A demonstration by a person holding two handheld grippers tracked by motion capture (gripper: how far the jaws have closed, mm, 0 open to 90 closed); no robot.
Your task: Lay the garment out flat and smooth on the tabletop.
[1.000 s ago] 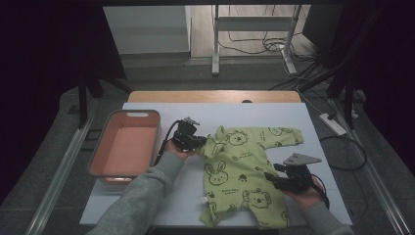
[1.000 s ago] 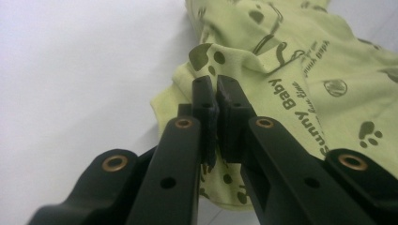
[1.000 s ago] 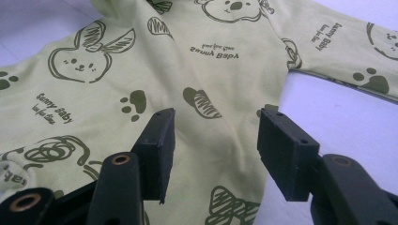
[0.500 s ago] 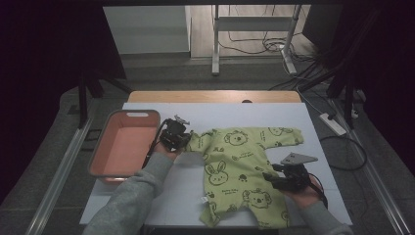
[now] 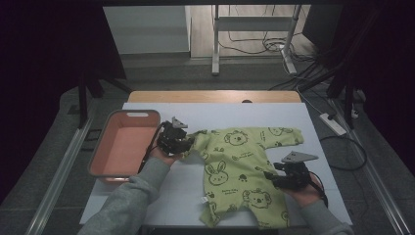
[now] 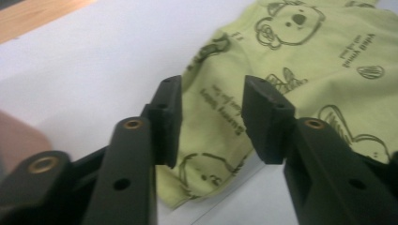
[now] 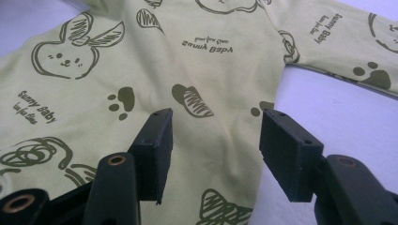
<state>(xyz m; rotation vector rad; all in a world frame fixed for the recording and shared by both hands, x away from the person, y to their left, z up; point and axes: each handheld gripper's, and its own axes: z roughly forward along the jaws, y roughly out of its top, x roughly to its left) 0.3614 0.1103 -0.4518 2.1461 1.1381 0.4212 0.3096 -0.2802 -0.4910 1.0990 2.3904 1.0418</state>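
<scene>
A lime-green baby romper (image 5: 244, 166) printed with dark animal drawings lies flat on the white table (image 5: 220, 117). My left gripper (image 5: 187, 145) hovers at the end of its left sleeve (image 5: 200, 142). Its jaws have just been opening. In the left gripper view the sleeve (image 6: 211, 112) lies on the table under the gap of the left gripper (image 6: 209, 122), and neither pad presses on it. My right gripper (image 5: 270, 175) stands open low over the romper's right side. In the right gripper view the cloth (image 7: 187, 61) spreads beneath the right gripper (image 7: 213, 150), with the garment's edge near the right jaw.
A salmon-pink tray (image 5: 98, 156) stands at the table's left edge, right beside my left hand. A wooden strip (image 5: 215, 96) runs along the far edge of the table. Bare white tabletop lies beyond the romper and to its right.
My left gripper carried the sleeve end out to the left, toward the tray, and then let it go as the jaws opened. The right gripper has kept still.
</scene>
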